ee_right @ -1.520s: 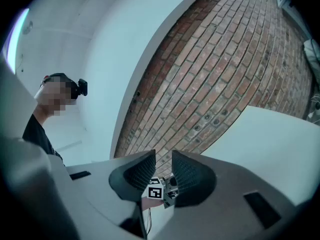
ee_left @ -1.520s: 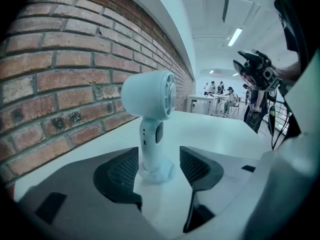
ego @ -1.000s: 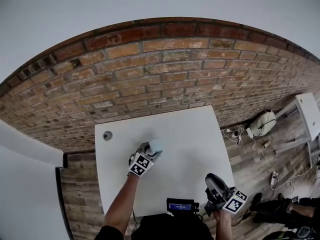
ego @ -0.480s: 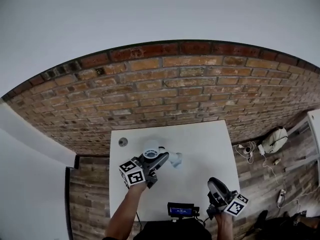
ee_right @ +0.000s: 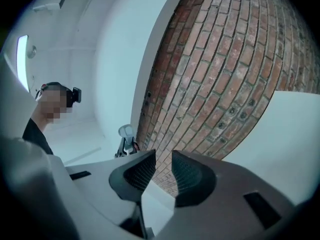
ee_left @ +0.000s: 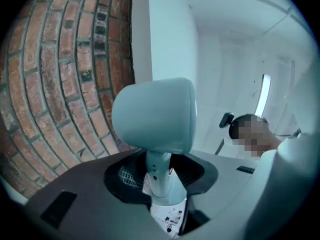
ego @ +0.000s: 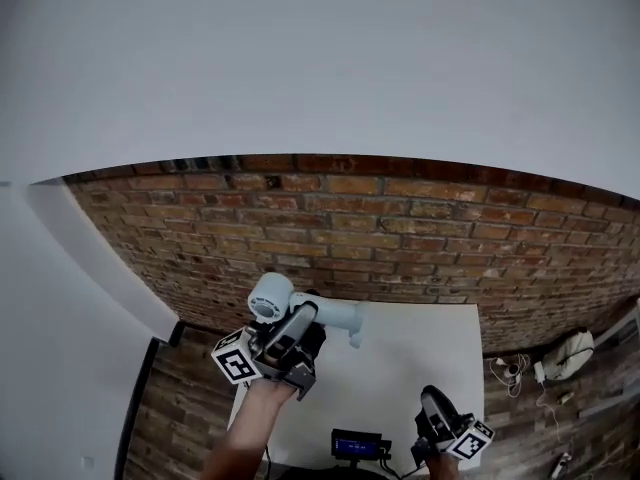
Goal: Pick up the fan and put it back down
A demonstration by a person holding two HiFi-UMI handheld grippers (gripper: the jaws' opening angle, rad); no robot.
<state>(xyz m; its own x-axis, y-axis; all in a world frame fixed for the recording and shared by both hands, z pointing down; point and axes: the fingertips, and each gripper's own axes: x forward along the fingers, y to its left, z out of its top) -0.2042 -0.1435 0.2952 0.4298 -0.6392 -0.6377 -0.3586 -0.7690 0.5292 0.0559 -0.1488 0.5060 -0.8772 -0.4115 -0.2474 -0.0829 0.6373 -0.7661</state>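
Left tongs [ego: 297,330] clamp the fan [ego: 305,306] by its stem, head lying crosswise above.

Both the left gripper [ego: 297,325] and the right gripper [ego: 435,408] are dark-bodied, with ribbed black pads [ee_right: 186,176] and a white cube [ego: 234,360] of black square markers.

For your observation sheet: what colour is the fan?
The fan is pale blue-white, clearest in the left gripper view.
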